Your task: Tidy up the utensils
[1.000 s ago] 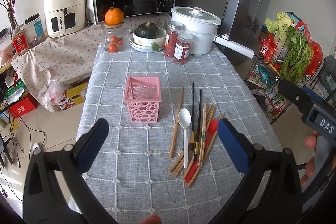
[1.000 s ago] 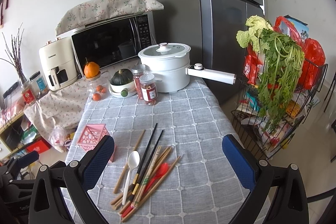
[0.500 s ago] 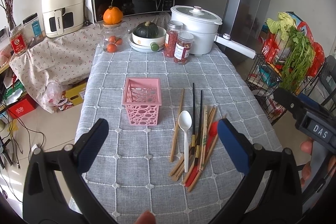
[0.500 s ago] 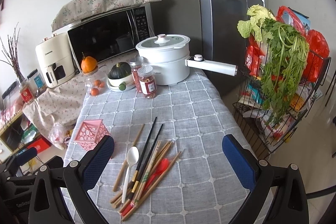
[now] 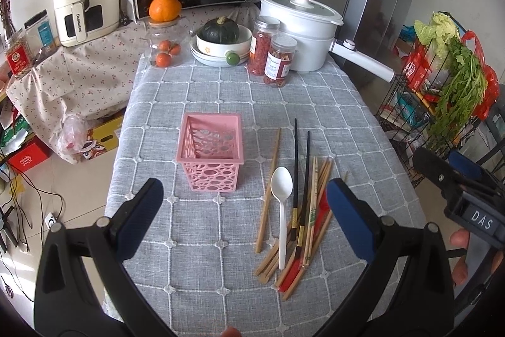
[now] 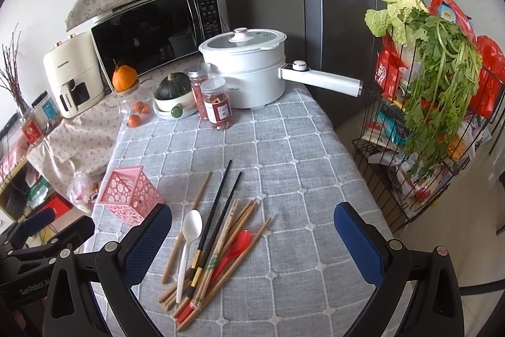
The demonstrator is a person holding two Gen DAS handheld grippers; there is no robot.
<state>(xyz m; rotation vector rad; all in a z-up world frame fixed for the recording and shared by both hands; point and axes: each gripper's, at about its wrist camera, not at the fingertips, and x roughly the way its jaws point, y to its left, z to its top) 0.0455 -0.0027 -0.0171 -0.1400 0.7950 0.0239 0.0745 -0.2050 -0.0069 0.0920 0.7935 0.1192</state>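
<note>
A pink perforated basket (image 5: 214,150) stands empty on the grey checked tablecloth (image 5: 195,242). To its right lies a pile of utensils: a white spoon (image 5: 282,195), two black chopsticks (image 5: 296,166), several wooden chopsticks (image 5: 318,188) and a red spoon (image 5: 322,207) underneath. My left gripper (image 5: 244,220) is open and empty above the near table edge. My right gripper (image 6: 252,242) is open and empty, hovering near the pile (image 6: 214,245); the basket (image 6: 129,195) is to its left.
At the far end stand a white pot (image 5: 300,30) with a long handle, two red-filled jars (image 5: 274,52), a bowl with a squash (image 5: 221,40) and a jar with an orange on top (image 5: 164,30). A wire rack with greens (image 6: 435,103) stands right of the table.
Both grippers have moved slightly forward and lower toward the table. The utensils and basket have not moved.
</note>
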